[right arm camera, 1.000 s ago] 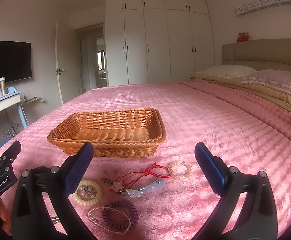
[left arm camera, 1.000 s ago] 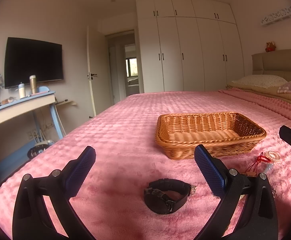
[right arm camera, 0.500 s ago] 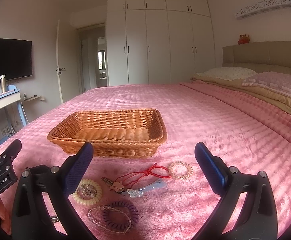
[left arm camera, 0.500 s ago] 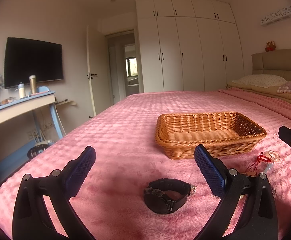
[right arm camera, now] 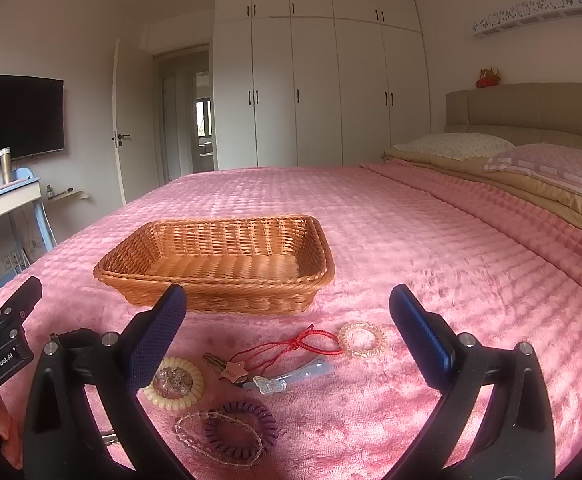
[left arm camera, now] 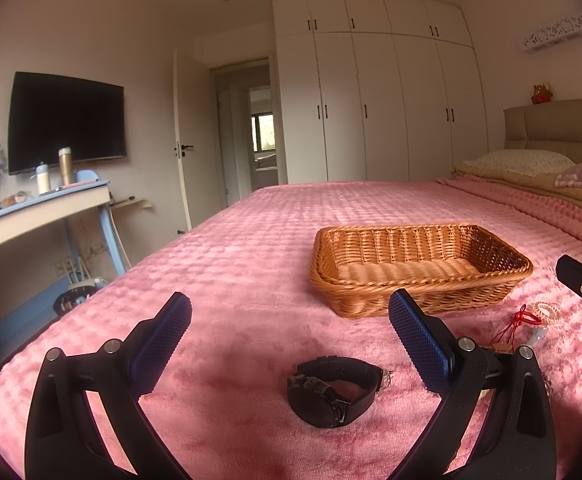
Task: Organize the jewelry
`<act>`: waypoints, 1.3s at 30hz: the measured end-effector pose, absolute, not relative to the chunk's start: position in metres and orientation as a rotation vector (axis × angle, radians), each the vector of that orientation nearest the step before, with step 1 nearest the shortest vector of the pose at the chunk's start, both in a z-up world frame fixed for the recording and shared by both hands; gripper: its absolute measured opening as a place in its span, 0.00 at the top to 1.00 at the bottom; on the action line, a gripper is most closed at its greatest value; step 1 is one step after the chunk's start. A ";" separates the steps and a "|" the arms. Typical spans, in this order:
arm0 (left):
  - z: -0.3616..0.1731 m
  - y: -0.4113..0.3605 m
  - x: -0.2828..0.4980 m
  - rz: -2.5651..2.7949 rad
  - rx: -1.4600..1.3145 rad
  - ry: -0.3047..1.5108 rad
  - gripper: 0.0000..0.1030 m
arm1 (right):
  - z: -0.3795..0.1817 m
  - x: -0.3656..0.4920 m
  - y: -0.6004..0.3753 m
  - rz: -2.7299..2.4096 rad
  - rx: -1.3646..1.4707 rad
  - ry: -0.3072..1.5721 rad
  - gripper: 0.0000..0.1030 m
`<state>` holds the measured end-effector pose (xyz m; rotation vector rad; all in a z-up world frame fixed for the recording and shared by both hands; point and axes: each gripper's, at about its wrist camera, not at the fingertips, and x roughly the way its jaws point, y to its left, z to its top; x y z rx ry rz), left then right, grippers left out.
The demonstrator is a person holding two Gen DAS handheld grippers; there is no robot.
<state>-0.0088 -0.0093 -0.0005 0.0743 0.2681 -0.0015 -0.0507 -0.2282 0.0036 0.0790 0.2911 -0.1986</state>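
Tools, left (left arm camera: 289, 322) and right (right arm camera: 287, 314), gape wide, seemingly holding nothing.

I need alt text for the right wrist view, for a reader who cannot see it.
The open right gripper hovers over jewelry on a pink bedspread: a red cord, clear bracelet and purple hair tie. An empty wicker basket sits behind them.

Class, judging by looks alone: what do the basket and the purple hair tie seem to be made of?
Basket: woven wicker or rattan-like strands, matte orange-brown; the weave shows. Purple hair tie: probably plastic, coiled like a phone cord, smooth, slightly glossy.
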 end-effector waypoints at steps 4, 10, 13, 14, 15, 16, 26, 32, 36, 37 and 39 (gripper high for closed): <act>0.005 0.015 0.003 -0.052 -0.033 0.322 0.07 | 0.002 -0.047 -0.226 -0.211 0.064 0.302 0.06; 0.022 0.042 0.011 -0.183 -0.092 0.373 0.07 | 0.003 -0.049 -0.217 -0.209 0.008 0.295 0.07; 0.022 0.043 0.012 -0.233 -0.076 0.427 0.09 | 0.005 -0.051 -0.213 -0.204 -0.027 0.310 0.17; 0.019 0.044 0.014 -0.254 -0.076 0.462 0.11 | 0.006 -0.051 -0.214 -0.194 -0.027 0.325 0.22; 0.016 0.044 0.017 -0.271 -0.081 0.495 0.12 | 0.007 -0.050 -0.216 -0.184 -0.021 0.342 0.25; 0.011 0.046 0.022 -0.289 -0.092 0.542 0.13 | 0.008 -0.050 -0.221 -0.174 -0.012 0.363 0.31; -0.024 0.057 0.082 -0.398 -0.228 0.872 0.48 | 0.018 -0.034 -0.303 -0.172 0.091 0.543 0.63; -0.041 0.044 0.096 -0.424 -0.187 0.967 0.58 | -0.009 -0.011 -0.331 -0.172 0.161 0.655 0.64; -0.047 0.040 0.105 -0.449 -0.178 1.010 0.61 | -0.029 0.009 -0.342 -0.163 0.195 0.734 0.67; -0.048 0.040 0.107 -0.457 -0.181 1.019 0.61 | -0.034 0.014 -0.344 -0.163 0.195 0.757 0.67; -0.050 0.039 0.111 -0.466 -0.178 1.035 0.61 | -0.040 0.022 -0.342 -0.159 0.182 0.786 0.69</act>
